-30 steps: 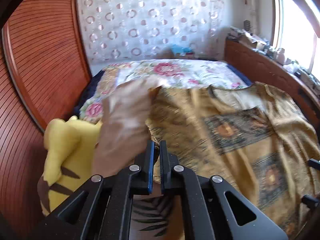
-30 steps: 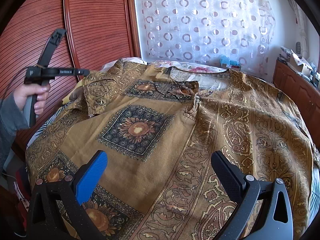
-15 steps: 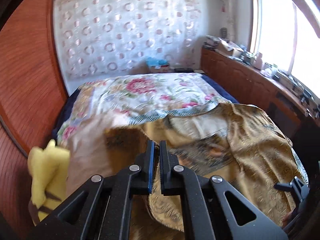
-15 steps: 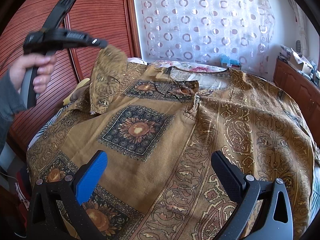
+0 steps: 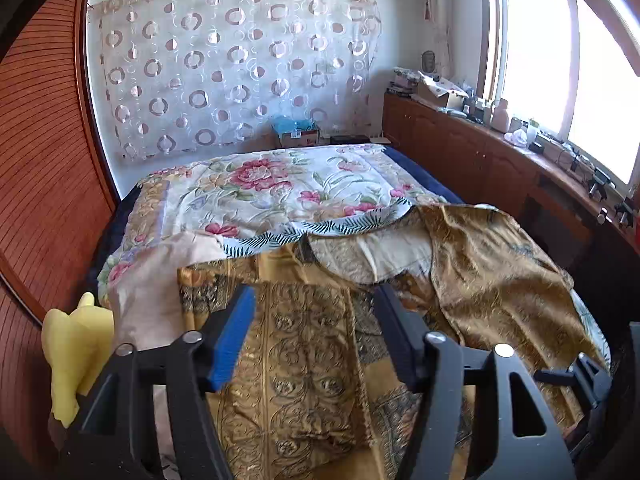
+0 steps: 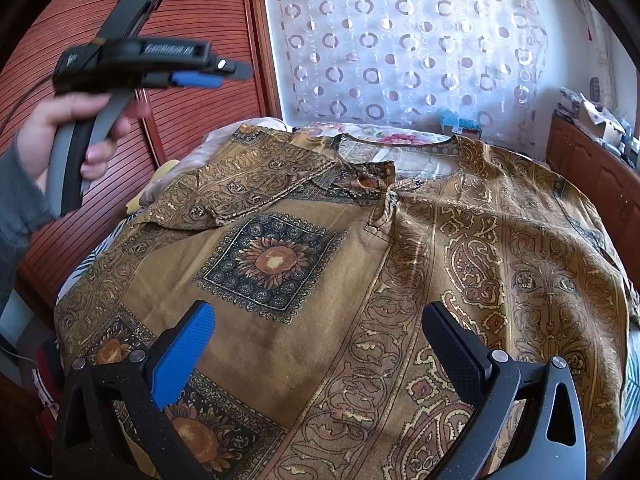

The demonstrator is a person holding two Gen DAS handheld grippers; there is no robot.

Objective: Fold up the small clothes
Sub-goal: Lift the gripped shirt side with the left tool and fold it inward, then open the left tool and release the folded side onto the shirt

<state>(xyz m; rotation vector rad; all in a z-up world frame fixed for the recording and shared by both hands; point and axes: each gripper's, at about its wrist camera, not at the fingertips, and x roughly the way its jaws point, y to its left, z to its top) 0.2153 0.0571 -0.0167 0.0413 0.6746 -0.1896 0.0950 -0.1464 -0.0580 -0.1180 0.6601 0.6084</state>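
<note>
With the gold patterned shirt (image 6: 360,264) spread flat on the bed (image 5: 280,188) and its left sleeve (image 6: 240,184) lying folded inward, both grippers, left (image 5: 316,332) and right (image 6: 320,348), hover with jaws spread and empty, so the right one should pinch the opposite sleeve at its edge and fold symmetrically.

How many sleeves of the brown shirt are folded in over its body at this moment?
1. The left sleeve lies folded over the chest of the brown shirt, beside the collar. The other sleeve, at the right edge, is mostly out of view, so its state is unclear.
</note>
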